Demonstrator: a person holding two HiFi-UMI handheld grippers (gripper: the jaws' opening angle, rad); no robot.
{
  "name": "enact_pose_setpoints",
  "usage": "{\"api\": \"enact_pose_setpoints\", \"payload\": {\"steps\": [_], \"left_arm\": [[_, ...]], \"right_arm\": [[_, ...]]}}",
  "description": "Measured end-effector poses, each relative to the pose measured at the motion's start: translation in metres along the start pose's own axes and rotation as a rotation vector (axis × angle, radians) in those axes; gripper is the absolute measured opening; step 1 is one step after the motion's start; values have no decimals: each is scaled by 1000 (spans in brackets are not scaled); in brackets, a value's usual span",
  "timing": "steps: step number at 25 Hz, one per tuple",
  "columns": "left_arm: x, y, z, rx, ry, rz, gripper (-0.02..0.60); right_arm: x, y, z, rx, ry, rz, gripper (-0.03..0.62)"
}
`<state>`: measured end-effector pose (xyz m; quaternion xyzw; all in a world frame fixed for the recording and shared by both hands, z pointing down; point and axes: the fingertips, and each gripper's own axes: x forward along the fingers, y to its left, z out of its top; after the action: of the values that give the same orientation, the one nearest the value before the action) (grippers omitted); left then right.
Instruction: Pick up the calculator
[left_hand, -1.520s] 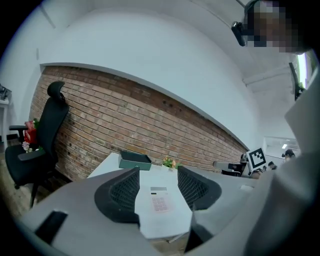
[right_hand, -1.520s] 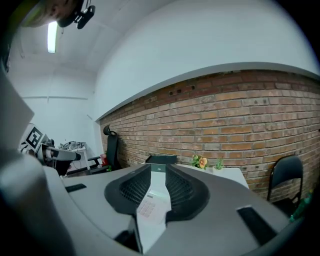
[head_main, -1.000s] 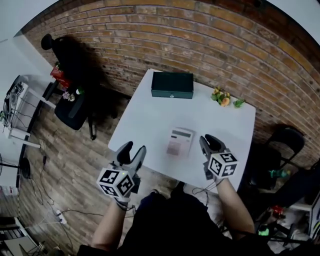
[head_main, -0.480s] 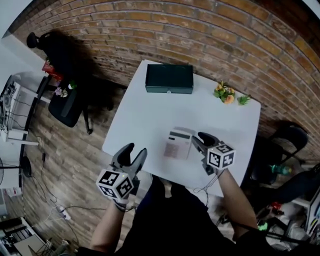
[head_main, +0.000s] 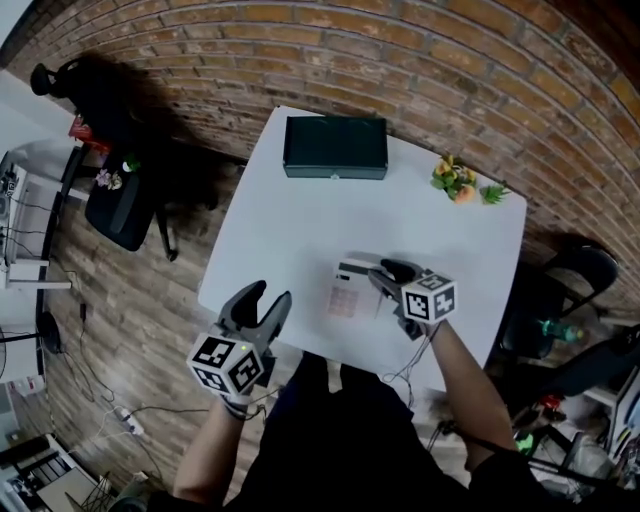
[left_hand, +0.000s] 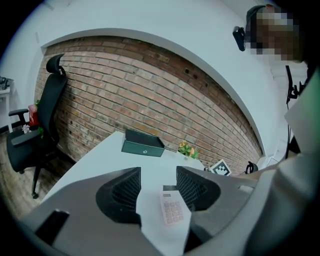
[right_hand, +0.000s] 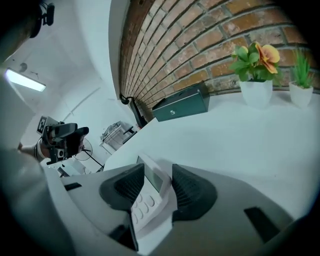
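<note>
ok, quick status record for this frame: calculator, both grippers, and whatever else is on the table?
calculator: on the white table, near its front edge
right gripper: open, jaws just opening, calculator's display end between them
left gripper: open, jaws just closing slightly, nothing between them
also there: dark box, potted flowers, both at the far edge

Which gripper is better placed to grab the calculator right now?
Right. The right gripper, jaws just opened wide, has the calculator between them, not yet pinched. The left gripper, jaws just closing slightly and empty, hovers off the near edge of the table, short of it.
</note>
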<state>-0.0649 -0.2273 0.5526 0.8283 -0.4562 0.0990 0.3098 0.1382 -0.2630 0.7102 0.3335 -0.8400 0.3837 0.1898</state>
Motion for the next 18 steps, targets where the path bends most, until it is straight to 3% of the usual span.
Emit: {"api": "enact_pose_setpoints", "payload": {"steps": [14,18], "left_arm": [[-14,14,-12,-63,3,41,213],[-15,11,-15,-60,8,36,210]], "right_arm": [[30,12,-2,-96,136,74,179],[33,14,-9,-78,167,102,171]]}}
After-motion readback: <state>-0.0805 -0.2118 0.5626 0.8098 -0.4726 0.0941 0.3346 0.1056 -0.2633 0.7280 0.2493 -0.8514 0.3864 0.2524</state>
